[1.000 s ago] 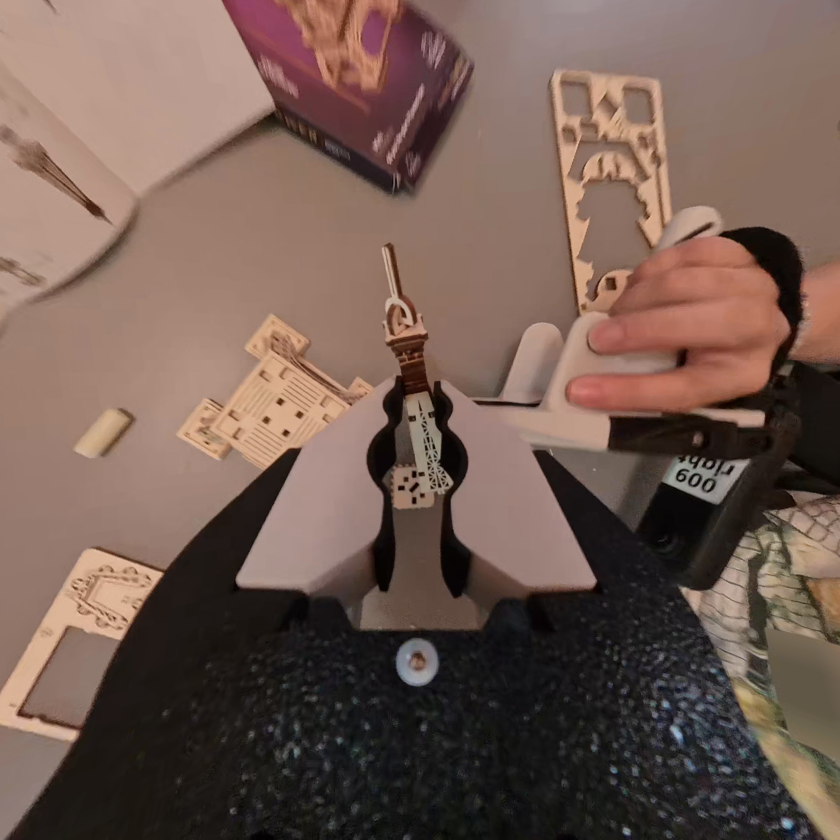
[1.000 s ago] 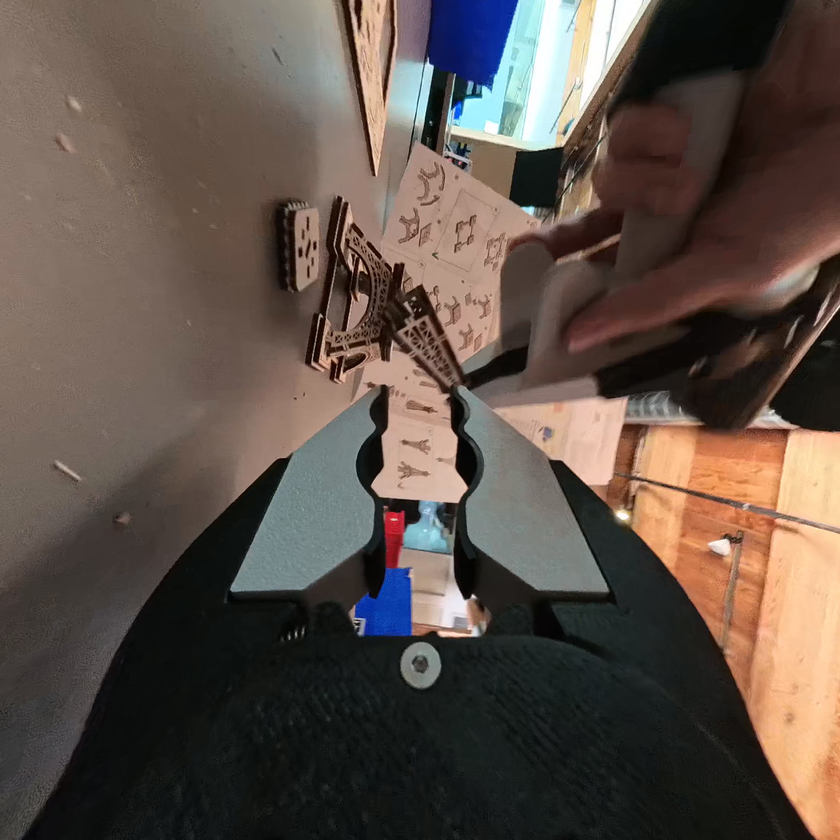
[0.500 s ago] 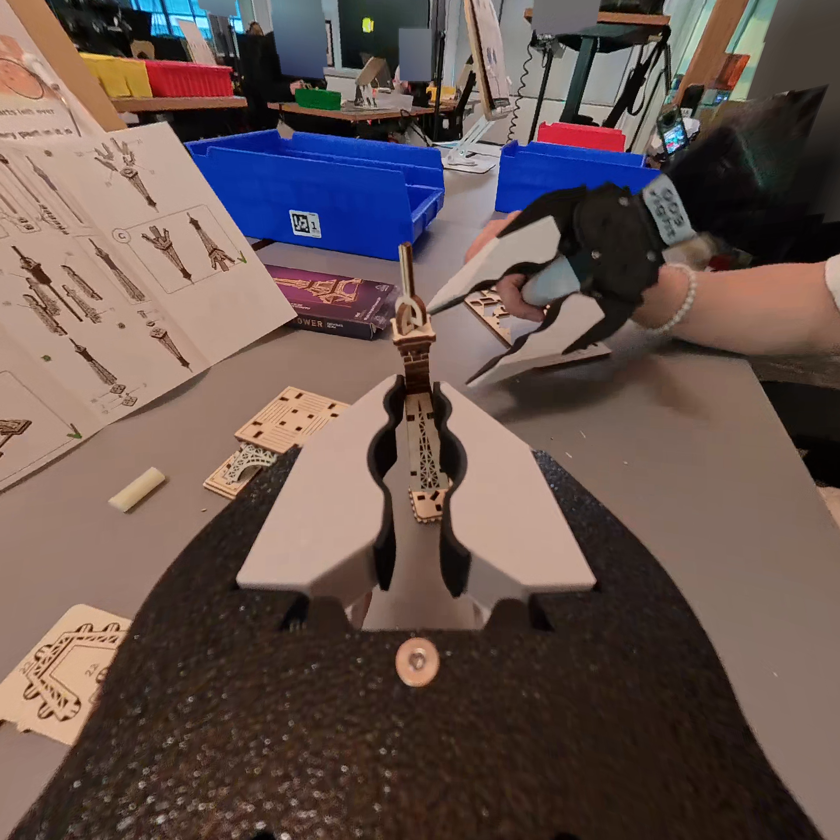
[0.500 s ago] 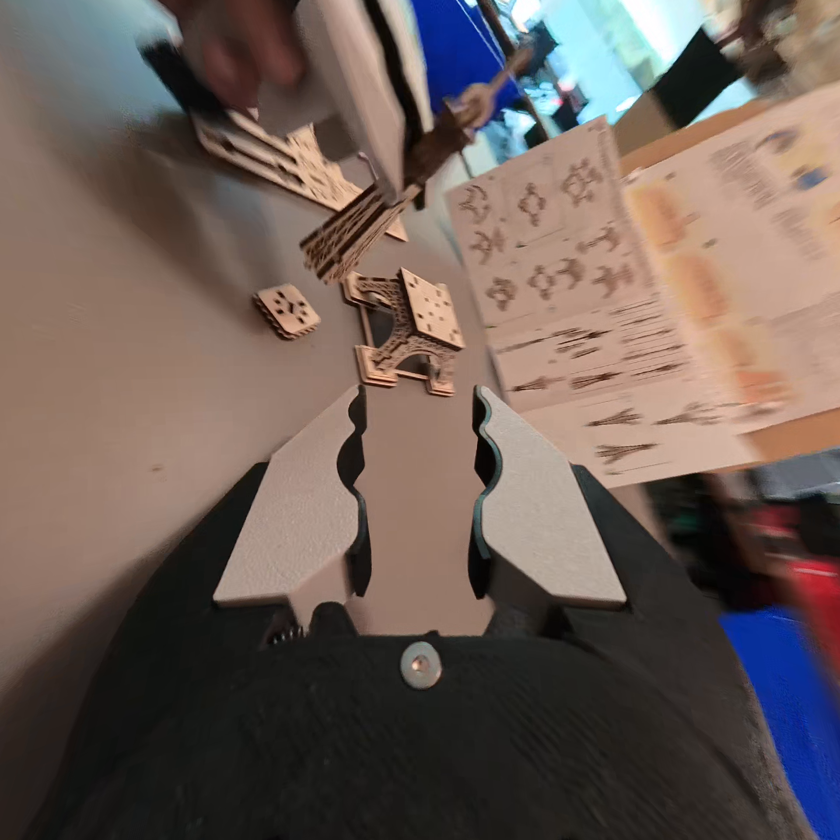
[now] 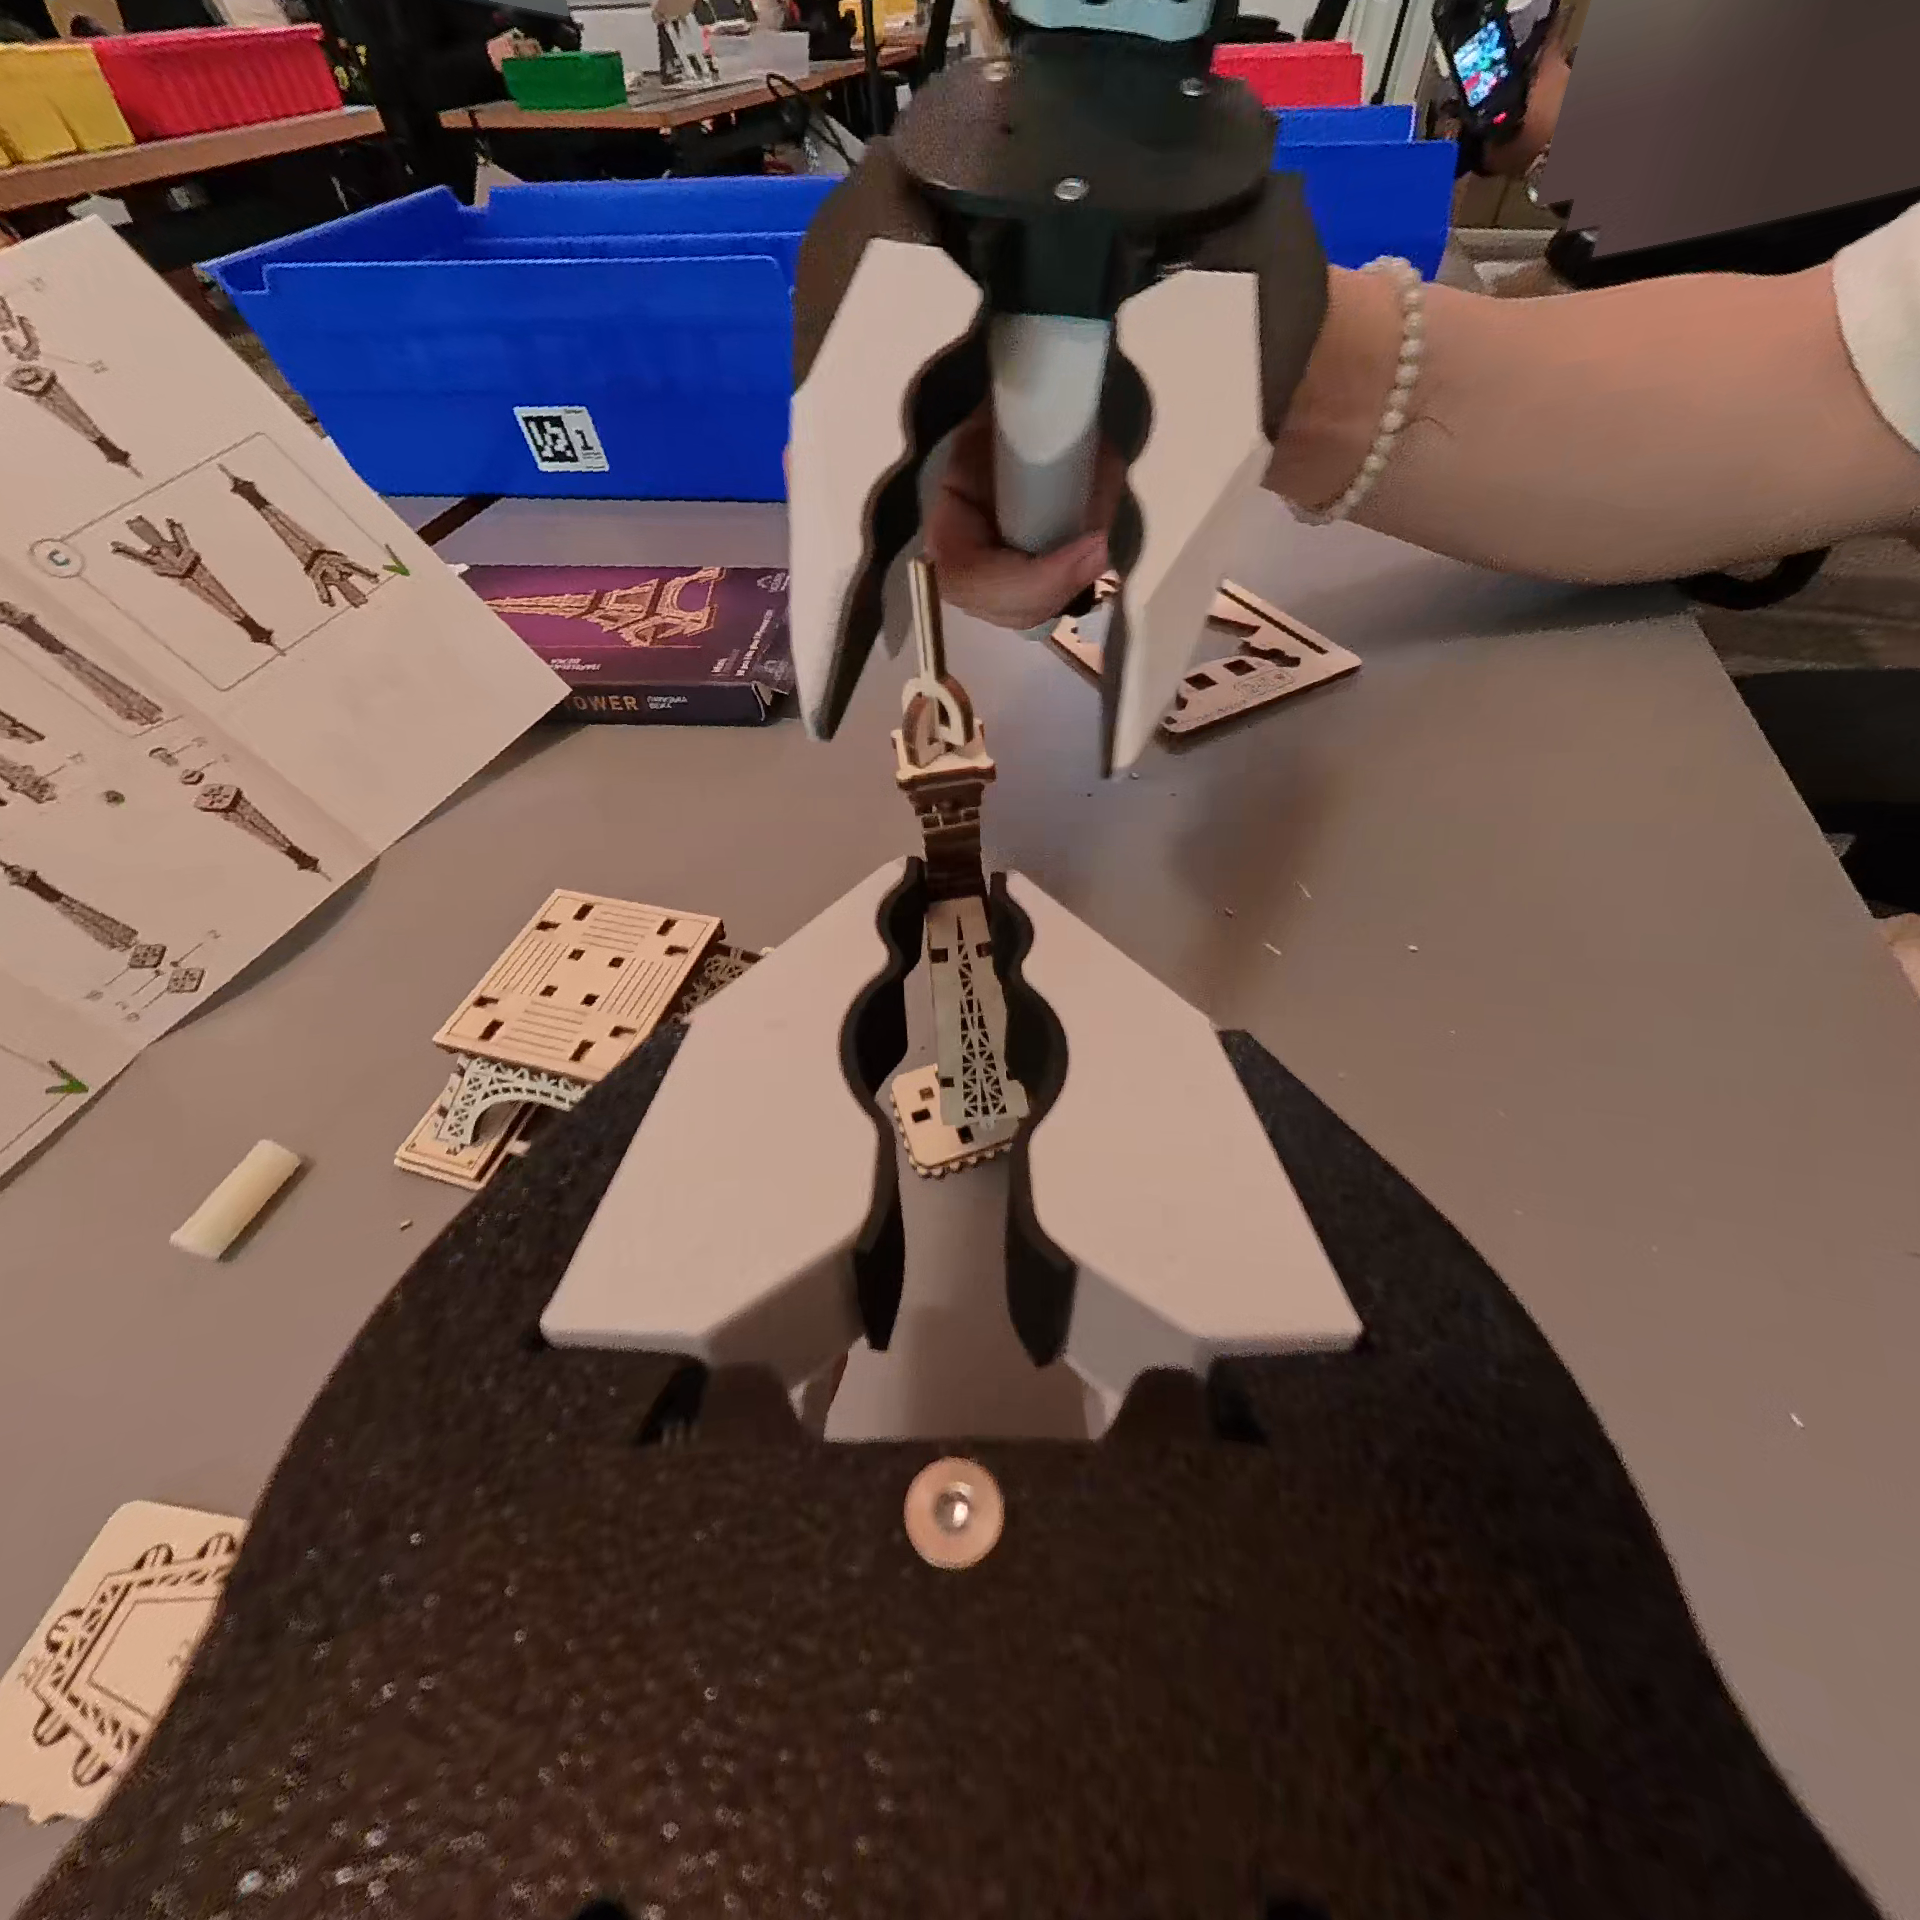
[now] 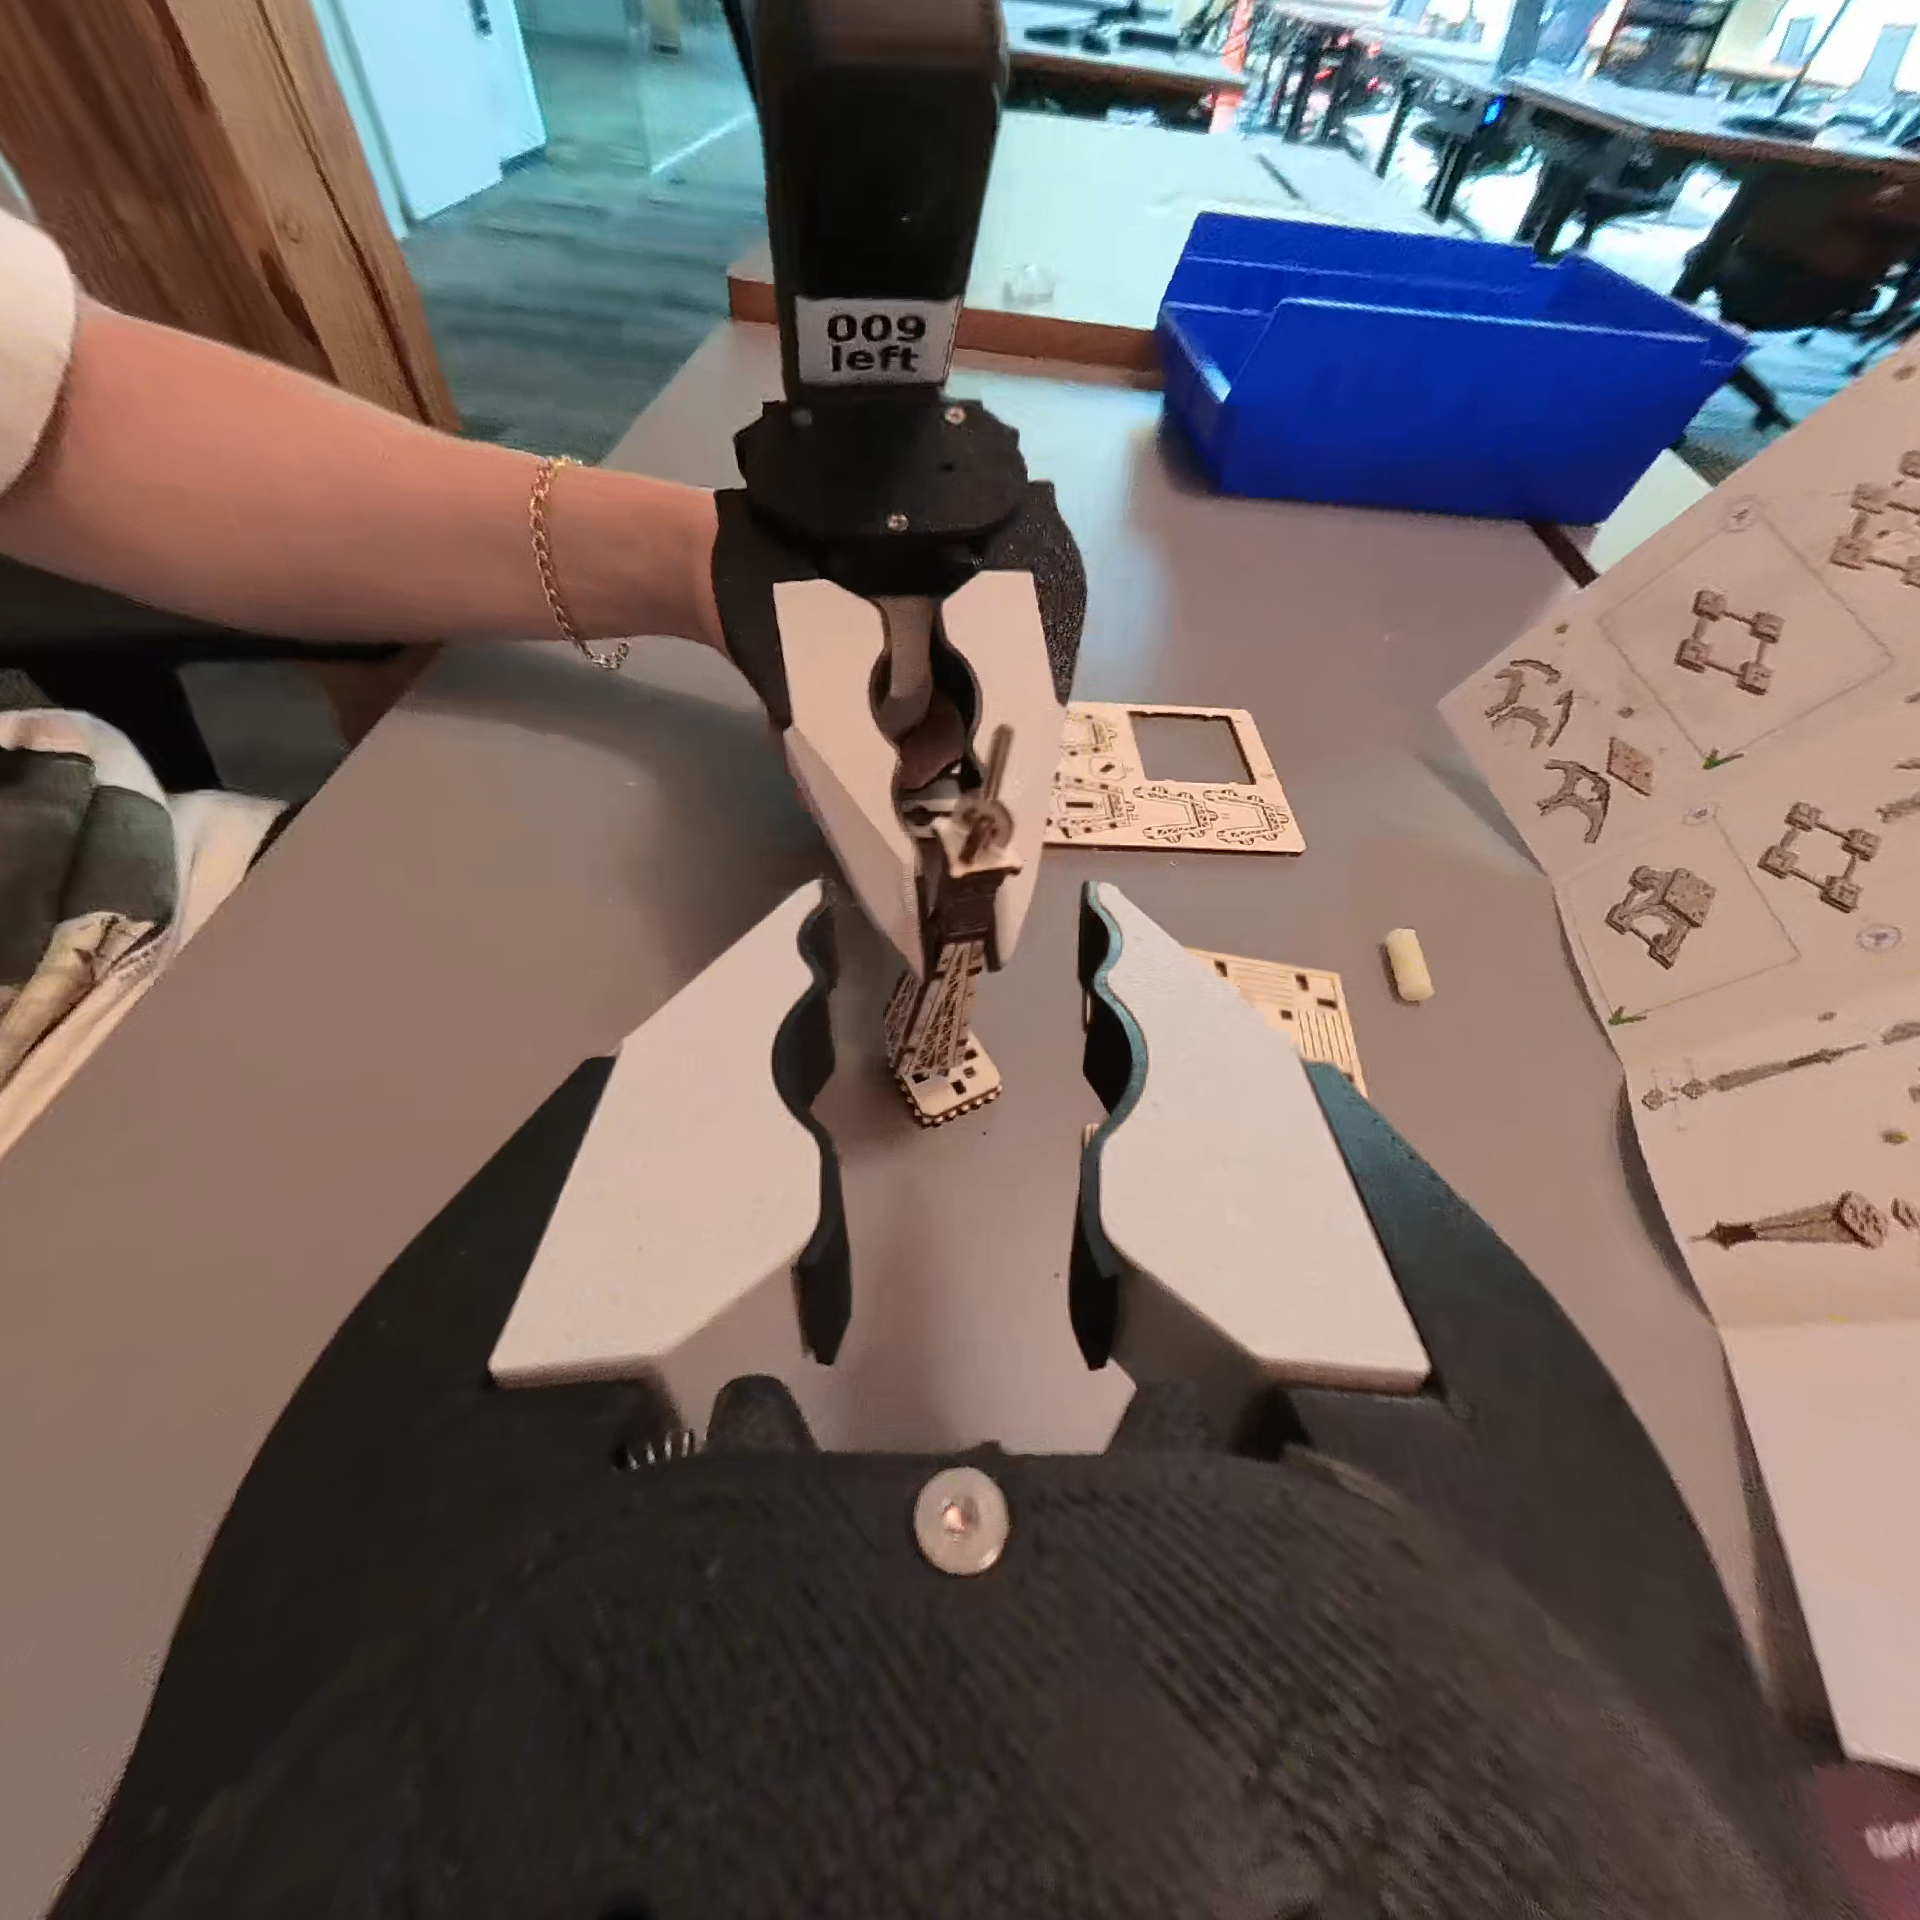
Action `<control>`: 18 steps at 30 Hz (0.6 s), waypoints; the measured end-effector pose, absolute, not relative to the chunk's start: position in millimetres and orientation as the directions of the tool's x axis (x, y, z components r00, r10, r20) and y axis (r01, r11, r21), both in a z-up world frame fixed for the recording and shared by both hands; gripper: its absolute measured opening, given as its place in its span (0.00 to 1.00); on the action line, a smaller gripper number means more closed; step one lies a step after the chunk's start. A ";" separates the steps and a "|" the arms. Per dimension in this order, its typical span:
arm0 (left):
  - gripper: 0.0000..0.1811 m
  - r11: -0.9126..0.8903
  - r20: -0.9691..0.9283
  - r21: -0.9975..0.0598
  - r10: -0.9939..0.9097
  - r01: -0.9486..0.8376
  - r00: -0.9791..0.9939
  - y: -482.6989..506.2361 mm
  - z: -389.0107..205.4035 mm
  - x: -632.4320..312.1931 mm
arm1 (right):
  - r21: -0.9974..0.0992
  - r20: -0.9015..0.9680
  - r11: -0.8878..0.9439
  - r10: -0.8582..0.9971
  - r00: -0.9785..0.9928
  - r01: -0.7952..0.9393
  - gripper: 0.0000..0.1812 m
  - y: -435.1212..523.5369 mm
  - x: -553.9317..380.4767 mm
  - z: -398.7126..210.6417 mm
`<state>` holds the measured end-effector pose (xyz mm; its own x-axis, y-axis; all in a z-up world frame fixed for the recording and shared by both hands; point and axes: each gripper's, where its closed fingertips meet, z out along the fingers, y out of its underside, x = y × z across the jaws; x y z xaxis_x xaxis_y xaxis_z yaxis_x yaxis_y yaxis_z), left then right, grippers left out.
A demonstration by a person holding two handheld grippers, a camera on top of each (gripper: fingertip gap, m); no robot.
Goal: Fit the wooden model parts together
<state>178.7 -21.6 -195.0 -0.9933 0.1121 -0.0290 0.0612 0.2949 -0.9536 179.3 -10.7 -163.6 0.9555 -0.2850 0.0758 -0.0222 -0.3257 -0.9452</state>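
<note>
My left gripper (image 5: 956,883) is shut on the upper section of a wooden tower model (image 5: 961,997). The section stands upright, spire up, with its small square foot close to the grey table (image 5: 1455,987). My right gripper (image 5: 966,748) is open and faces the left one, a finger either side of the spire tip without touching it. In the right wrist view my right gripper (image 6: 956,894) is open, with the left gripper (image 6: 956,951) and the tower section (image 6: 940,1039) just ahead. The wooden tower base (image 5: 551,1039) lies on its side to the left.
An instruction sheet (image 5: 208,675) lies at the left, with a purple box (image 5: 644,644) and blue bins (image 5: 520,343) behind it. Punched wooden sheets lie at the back right (image 5: 1236,665) and the near left (image 5: 94,1652). A small white cylinder (image 5: 237,1200) is on the table. My two grippers' fingertips are within a few centimetres of each other.
Both grippers swung upright. The right gripper came round from the side to face the left one and opened wider around the spire. The left kept its hold on the tower section.
</note>
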 end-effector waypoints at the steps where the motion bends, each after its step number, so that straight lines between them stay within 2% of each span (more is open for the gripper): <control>1: 0.06 0.292 -0.035 -0.954 0.119 0.068 -0.992 -22.0 -194.8 177.8 | -0.949 0.071 -0.315 -0.274 0.959 -0.020 0.22 -8.5 181.6 -161.5; 4: 0.06 0.276 -0.038 -0.958 0.136 0.075 -0.990 -22.0 -193.0 175.9 | -0.956 0.075 -0.293 -0.246 0.966 0.000 0.14 -7.5 184.2 -159.0; 11: 0.06 0.280 -0.025 -0.958 0.158 0.069 -0.987 -23.3 -193.6 175.5 | -0.951 0.042 -0.307 -0.190 0.981 -0.019 0.12 -4.9 179.3 -173.8; 18: 0.06 0.283 -0.016 -0.957 0.154 0.060 -0.988 -24.6 -193.8 177.3 | -0.953 0.064 -0.302 -0.191 0.980 0.003 0.05 -4.3 183.1 -175.7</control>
